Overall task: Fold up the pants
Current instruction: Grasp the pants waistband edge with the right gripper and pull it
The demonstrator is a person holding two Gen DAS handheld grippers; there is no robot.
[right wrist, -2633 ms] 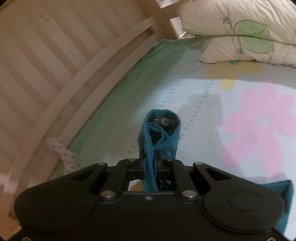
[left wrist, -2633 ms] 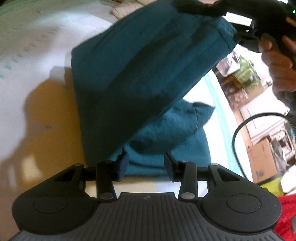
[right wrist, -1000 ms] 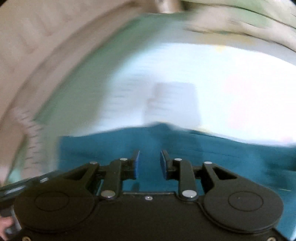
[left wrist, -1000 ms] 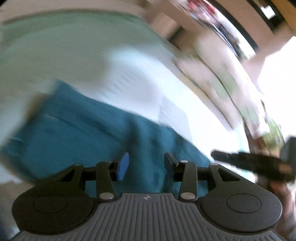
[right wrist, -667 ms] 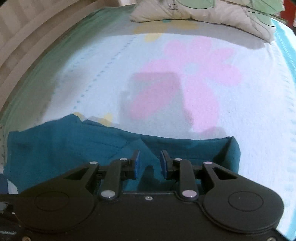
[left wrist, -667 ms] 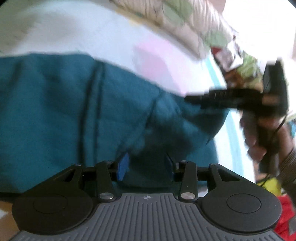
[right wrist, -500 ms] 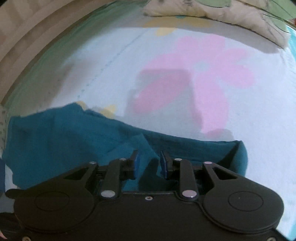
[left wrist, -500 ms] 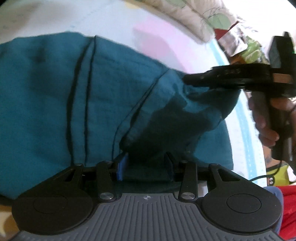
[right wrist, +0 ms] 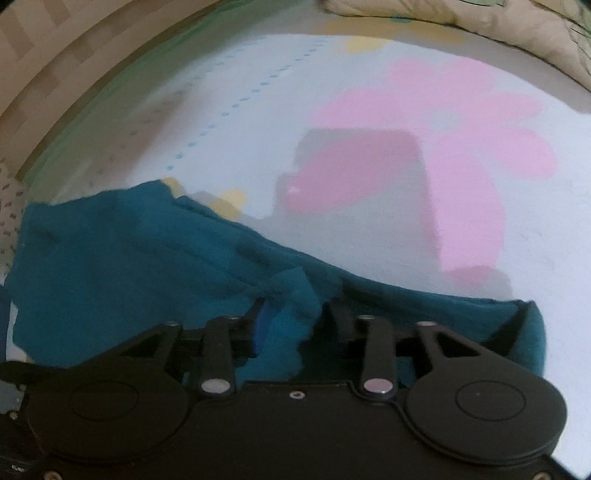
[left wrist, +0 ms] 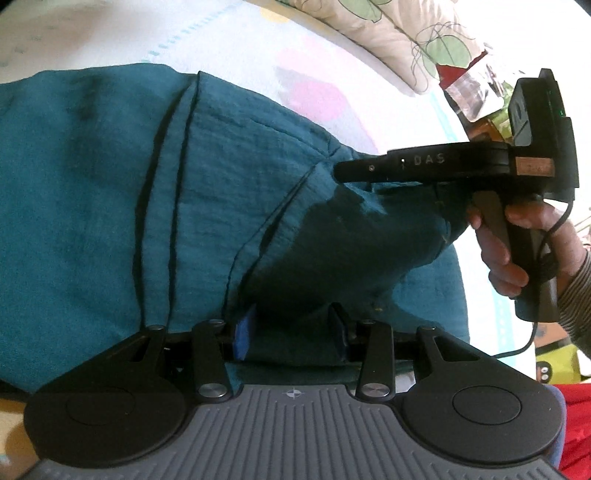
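Teal pants [left wrist: 110, 192] lie folded flat on a bed sheet [left wrist: 229, 40] with a pink flower print. My left gripper [left wrist: 291, 328] is open, with a lower edge of the pants lying between its fingers. My right gripper [right wrist: 293, 317] is open, and a raised fold of the teal pants [right wrist: 122, 266] sits between its fingers. In the left wrist view the right gripper's body [left wrist: 436, 166] reaches in from the right over the pants, held by a hand [left wrist: 517, 240].
Pillows [left wrist: 399, 26] with a green leaf print lie at the head of the bed. A wooden bed frame [right wrist: 55, 70] curves along the left of the right wrist view. A red object [left wrist: 580, 432] and clutter sit off the bed at the right.
The right gripper has let go of the pants, which dropped from hanging to lying flat on the bed. Both grippers have come down low over the near edge of the fabric.
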